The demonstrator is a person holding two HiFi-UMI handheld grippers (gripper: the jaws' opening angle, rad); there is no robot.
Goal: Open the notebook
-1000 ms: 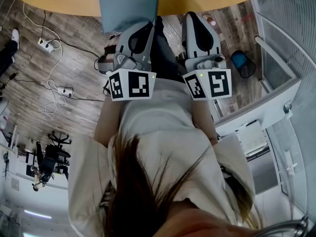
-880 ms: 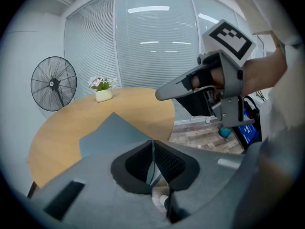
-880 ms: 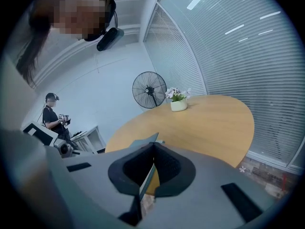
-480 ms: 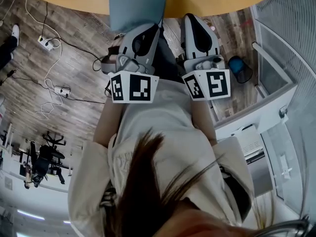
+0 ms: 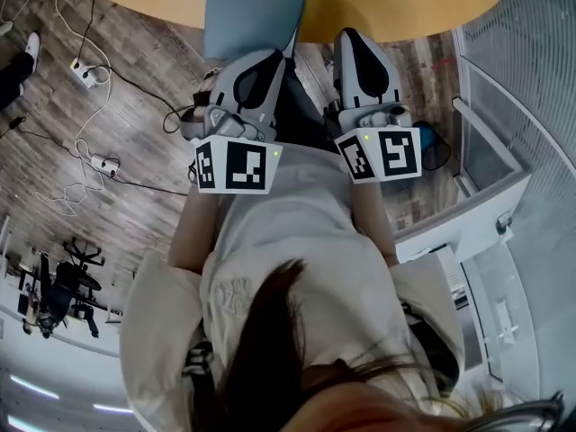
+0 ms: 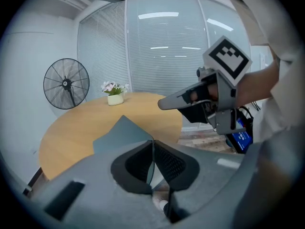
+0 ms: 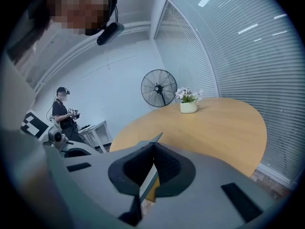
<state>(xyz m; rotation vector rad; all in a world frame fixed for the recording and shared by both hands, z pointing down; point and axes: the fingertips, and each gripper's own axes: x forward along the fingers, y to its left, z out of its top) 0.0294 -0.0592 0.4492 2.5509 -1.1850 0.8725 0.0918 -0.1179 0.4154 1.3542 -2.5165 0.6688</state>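
Observation:
A closed blue-grey notebook [image 5: 256,7] lies on the round wooden table [image 5: 432,7], its near end hanging over the table's edge. My left gripper [image 5: 286,55] is shut and points up at the notebook's near right corner. In the left gripper view its fingertips [image 6: 153,142] meet, with the notebook [image 6: 119,132] just beyond them. I cannot tell whether they touch it. My right gripper [image 5: 346,34] hangs beside it at the table's edge, to the right of the notebook, also shut with nothing seen held. From its own view [image 7: 153,145] only a notebook corner [image 7: 157,137] peeks over the tips.
A potted flower [image 6: 114,95] stands at the table's far side, a black fan [image 6: 66,83] behind it. Cables and a power strip [image 5: 99,163] lie on the wooden floor at left. A white cabinet [image 5: 477,214] stands at right. Another person [image 7: 64,113] stands in the background.
My left gripper has lifted slightly toward the notebook's near edge. The right gripper has hardly moved. Both stay shut.

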